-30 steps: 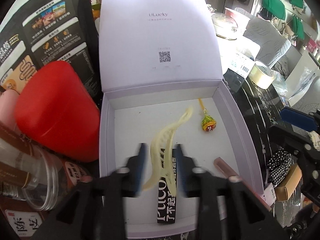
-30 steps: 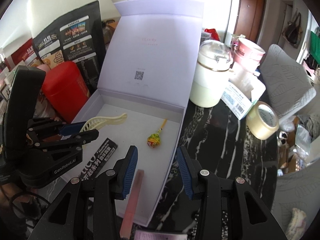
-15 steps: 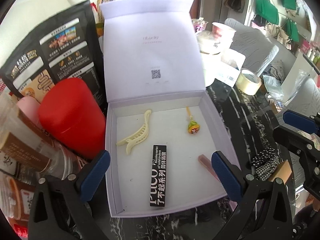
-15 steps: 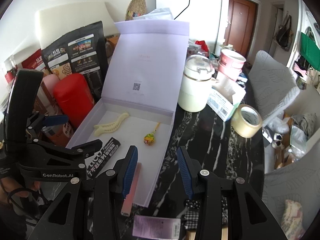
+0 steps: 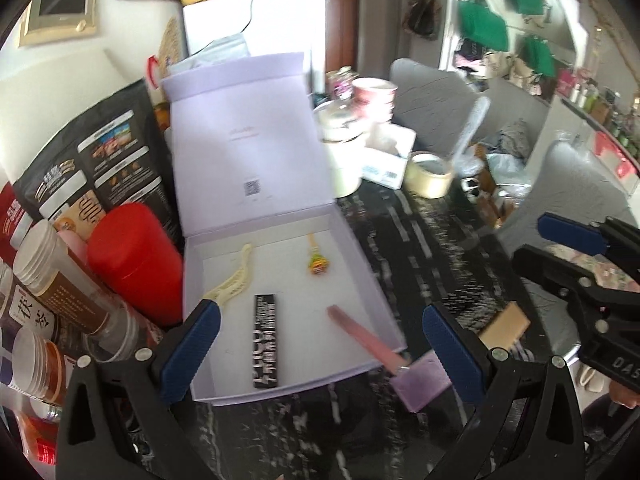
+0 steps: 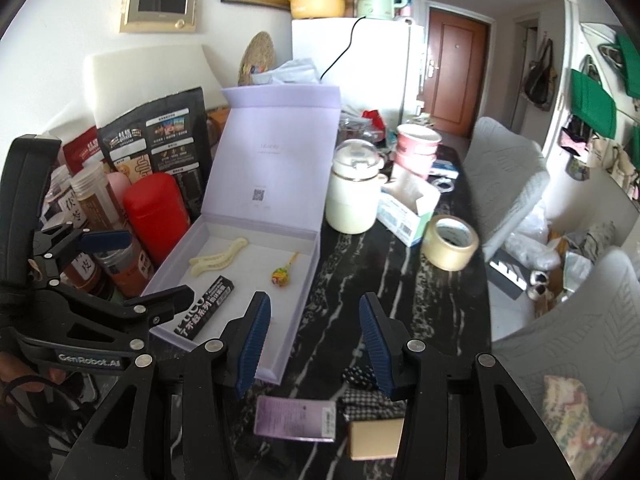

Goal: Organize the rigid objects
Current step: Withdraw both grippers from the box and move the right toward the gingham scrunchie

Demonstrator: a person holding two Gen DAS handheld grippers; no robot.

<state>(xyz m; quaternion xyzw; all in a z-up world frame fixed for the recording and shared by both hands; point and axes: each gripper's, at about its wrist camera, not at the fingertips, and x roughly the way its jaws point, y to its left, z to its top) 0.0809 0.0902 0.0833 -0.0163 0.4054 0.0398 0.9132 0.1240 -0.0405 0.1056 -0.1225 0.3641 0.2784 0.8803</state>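
Left claw [image 5: 316,344] gapes empty; hair clip [image 5: 234,282] lies diagonally.

An open box [image 6: 298,256] sat on the table [image 6: 404,280], its lid upright behind it. Inside lay a hair clip [image 6: 218,258] at the back left, a lollipop [image 6: 282,273] to its right and a long packet [image 6: 205,307] in front. A canister [image 6: 154,216] stood left of the box, a jar [image 6: 352,196] right of it, and a tape roll [image 6: 450,243] further right.
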